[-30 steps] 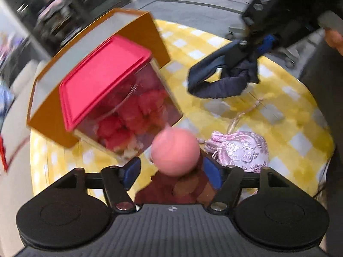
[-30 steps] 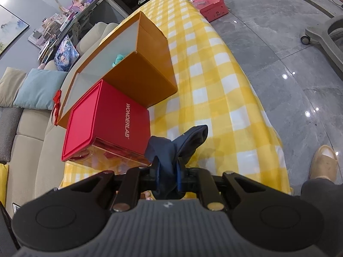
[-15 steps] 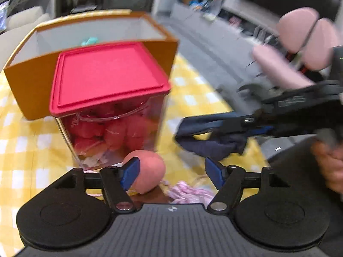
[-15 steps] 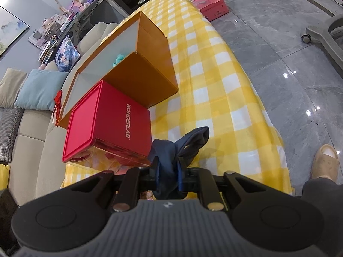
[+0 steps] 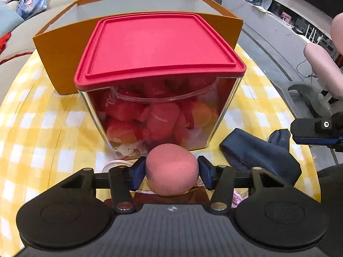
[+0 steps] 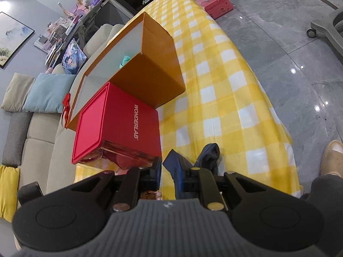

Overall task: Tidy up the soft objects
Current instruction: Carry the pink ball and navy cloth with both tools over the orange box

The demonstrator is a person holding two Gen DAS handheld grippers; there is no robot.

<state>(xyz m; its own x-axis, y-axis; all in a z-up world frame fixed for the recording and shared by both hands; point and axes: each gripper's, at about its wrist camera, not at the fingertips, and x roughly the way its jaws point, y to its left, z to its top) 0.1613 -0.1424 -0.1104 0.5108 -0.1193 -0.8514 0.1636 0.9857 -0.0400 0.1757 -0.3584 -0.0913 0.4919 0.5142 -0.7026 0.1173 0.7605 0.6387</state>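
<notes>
A soft pink ball [image 5: 171, 171] lies on the yellow checked tablecloth [image 5: 42, 132], just in front of a clear container with a red lid [image 5: 160, 49] full of red and orange soft things. My left gripper [image 5: 171, 171] is closing its jaws around the ball, and both blue pads [image 5: 138, 172] touch its sides. A dark blue cloth [image 5: 257, 154] hangs to the right, with my right gripper [image 6: 171, 175] shut on it [image 6: 173, 171] above the table.
An open orange box [image 5: 60, 49] stands behind the container, with a teal thing [image 6: 125, 61] inside. A pink satin pouch [image 5: 238, 197] and its cord [image 5: 115, 162] lie under the left gripper. A sofa runs along the table's far side; grey floor and a chair base lie off the right edge.
The left gripper rolled level and swung round to face the container. Its jaws narrowed from wide apart until the ball sits between the pads. The right gripper and cloth stayed put.
</notes>
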